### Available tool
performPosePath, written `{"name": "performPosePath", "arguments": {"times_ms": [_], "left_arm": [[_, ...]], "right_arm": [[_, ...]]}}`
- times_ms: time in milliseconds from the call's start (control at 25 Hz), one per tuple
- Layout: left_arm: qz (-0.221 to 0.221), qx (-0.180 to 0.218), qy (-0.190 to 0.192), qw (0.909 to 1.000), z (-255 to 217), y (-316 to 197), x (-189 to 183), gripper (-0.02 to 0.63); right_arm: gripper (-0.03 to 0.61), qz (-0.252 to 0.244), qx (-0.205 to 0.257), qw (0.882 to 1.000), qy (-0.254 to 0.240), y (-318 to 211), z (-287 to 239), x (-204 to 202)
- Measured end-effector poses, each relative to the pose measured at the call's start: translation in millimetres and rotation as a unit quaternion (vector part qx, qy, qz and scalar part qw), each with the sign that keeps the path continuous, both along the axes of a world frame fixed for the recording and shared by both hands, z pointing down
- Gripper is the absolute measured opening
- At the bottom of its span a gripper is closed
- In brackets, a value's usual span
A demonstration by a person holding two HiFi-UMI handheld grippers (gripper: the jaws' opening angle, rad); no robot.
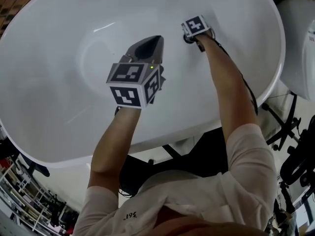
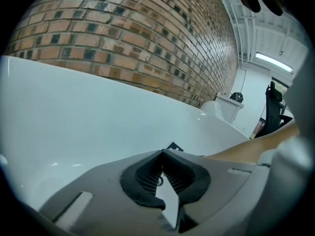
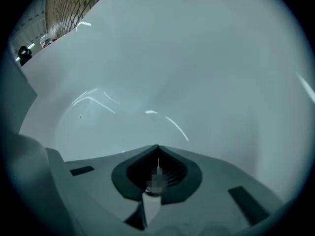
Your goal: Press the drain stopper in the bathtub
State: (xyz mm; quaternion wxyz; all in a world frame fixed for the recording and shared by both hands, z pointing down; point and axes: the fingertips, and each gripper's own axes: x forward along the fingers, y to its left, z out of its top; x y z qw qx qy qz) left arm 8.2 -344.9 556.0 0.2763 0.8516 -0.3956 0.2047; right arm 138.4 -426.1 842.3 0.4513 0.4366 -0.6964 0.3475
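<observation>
- The left gripper [image 1: 156, 40] hangs over the middle of the bathtub [image 1: 59, 82]. Its jaws are pressed together on nothing, and it takes no part in the press.
- The right gripper [image 3: 157, 147] reaches deeper toward the tub floor, its jaws likewise closed and empty.
- A dark round spot, likely the drain stopper [image 1: 187, 38], shows at its edge. The gripper seems to be at the stopper, but whether it is pressed down cannot be told.

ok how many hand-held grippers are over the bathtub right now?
2. The left hand-held gripper hangs over the middle of the white bathtub, jaws shut and empty. The right hand-held gripper is farther out at arm's length, also shut. No others are visible.
</observation>
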Motion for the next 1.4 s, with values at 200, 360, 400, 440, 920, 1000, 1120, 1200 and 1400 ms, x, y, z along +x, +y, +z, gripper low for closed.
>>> {"name": "performPosePath", "arguments": {"times_ms": [200,360,400,440,920,1000,1120,1200,1400], "left_arm": [[0.008,-0.026,-0.004,0.9996,20.2,6.7,-3.0,0.008],[0.01,-0.037,-0.002,0.9993,29.8,7.5,-0.6,0.008],[0.012,-0.038,-0.001,0.9992,31.8,8.4,1.3,0.008],[0.014,-0.039,0.0,0.9992,33.9,9.7,3.1,0.008],[0.021,-0.057,0.016,0.998,43.1,19.9,10.2,0.008],[0.022,-0.061,0.02,0.9977,43.6,21.4,12.0,0.008],[0.025,-0.065,0.023,0.9973,43.5,23.7,14.2,0.008],[0.027,-0.066,0.022,0.9972,42.3,25.1,14.4,0.008],[0.032,-0.064,0.022,0.9972,38.6,27.4,16.5,0.008]], "right_arm": [[0.014,-0.007,-0.032,0.999,0.017,22.6,42.8,5.1],[0.014,-0.009,-0.073,0.997,0.016,40.9,65.5,8.2],[0.014,-0.012,-0.074,0.997,0.019,42.9,70.2,9.6],[0.014,-0.014,-0.074,0.997,0.02,45.2,74.7,10.1],[0.017,-0.015,-0.08,0.996,0.044,53.3,83.8,8.3],[0.017,-0.005,-0.081,0.996,0.035,52.7,84.4,8.0],[0.018,-0.002,-0.079,0.996,0.04,53.6,83.7,11.0],[0.018,-0.007,-0.069,0.996,0.049,52.4,83.3,10.6],[0.018,0.007,-0.074,0.997,0.031,51.2,85.7,11.0]]}}
